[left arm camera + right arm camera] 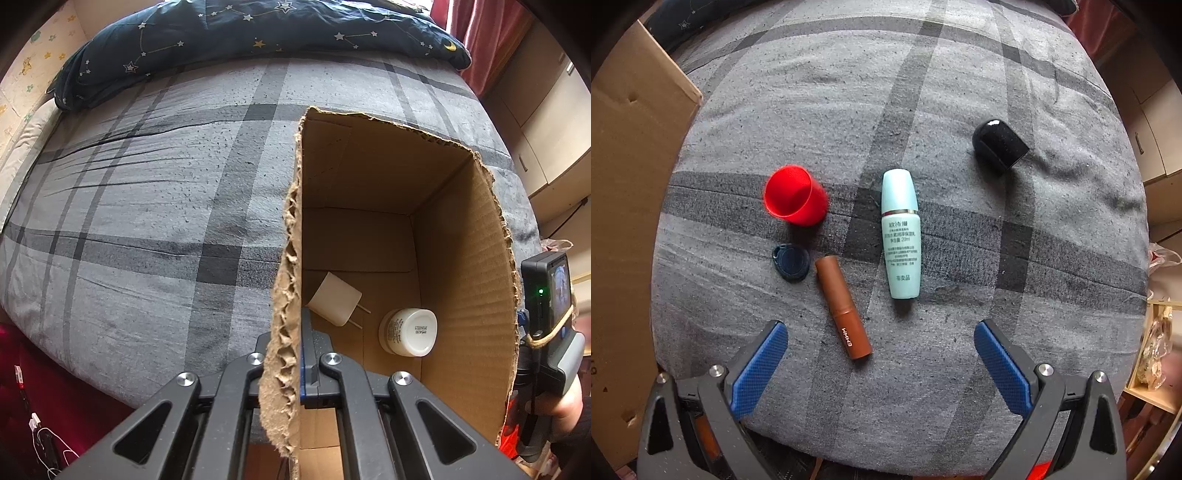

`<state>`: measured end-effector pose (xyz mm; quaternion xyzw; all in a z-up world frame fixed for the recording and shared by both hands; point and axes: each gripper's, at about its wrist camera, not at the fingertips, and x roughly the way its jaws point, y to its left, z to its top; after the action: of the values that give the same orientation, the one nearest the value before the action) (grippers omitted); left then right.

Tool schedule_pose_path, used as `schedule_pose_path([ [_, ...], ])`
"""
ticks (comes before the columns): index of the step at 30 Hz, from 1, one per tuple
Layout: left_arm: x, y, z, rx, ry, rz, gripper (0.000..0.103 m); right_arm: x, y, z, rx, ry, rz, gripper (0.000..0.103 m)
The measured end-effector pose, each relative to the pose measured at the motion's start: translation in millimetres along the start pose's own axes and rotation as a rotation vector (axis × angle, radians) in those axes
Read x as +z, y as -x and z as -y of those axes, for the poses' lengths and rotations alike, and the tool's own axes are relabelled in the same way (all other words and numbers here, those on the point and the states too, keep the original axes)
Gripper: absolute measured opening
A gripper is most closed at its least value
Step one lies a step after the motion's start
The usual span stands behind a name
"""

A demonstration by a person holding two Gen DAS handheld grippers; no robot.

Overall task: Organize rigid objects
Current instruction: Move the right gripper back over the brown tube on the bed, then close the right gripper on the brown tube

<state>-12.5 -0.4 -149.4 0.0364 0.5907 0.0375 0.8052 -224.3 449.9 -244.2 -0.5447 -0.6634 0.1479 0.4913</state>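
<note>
The left gripper (301, 354) clamps the torn brown cardboard box's wall (284, 295); the right gripper (881, 354) gapes empty above the brown cylindrical lipstick tube (843, 308) on the grey checked bedsheet (979, 92); light, stiff, probably slippery; best pinched mid-barrel.

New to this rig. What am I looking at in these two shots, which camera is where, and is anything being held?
There is no robot arm. A person carries a hand-held two-finger gripper in each hand, and each has a fisheye camera looking along its fingers.

The left wrist view shows the left gripper shut on the torn wall of a cardboard box, which stands on a bed with a grey plaid sheet. Inside the box lie a white charger and a white jar. The other gripper's body shows at the right edge.

The right wrist view shows the right gripper open and empty above the sheet. Lying there are a red cup, a dark blue tag, a brown tube, a pale teal bottle and a black cap.
</note>
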Motion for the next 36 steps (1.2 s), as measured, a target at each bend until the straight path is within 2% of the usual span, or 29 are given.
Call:
schedule_pose_path([
  [9, -1, -1, 1, 0.013, 0.035, -0.004, 0.001, -1, -19, -2, -0.007, -0.066, 0.035, 0.102],
  [13, -1, -2, 0, 0.019, 0.05, -0.006, 0.001, -2, -17, -4, 0.003, -0.089, 0.063, 0.099],
  [20, -1, -2, -1, 0.031, 0.076, -0.009, 0.001, -3, -21, -11, 0.014, -0.096, 0.083, 0.062],
  [22, -2, -2, -2, 0.036, 0.086, -0.009, 0.001, -4, -22, -14, 0.021, -0.091, 0.09, 0.045],
  [23, -2, -2, -2, 0.038, 0.09, -0.01, 0.001, -4, -23, -16, 0.025, -0.086, 0.092, 0.026],
  [24, -2, -3, -2, 0.039, 0.092, -0.011, 0.001, -5, -23, -18, 0.026, -0.081, 0.102, 0.018],
  [36, -1, -2, -3, 0.057, 0.135, -0.013, 0.001, -12, -11, -18, 0.031, -0.118, 0.208, 0.016],
])
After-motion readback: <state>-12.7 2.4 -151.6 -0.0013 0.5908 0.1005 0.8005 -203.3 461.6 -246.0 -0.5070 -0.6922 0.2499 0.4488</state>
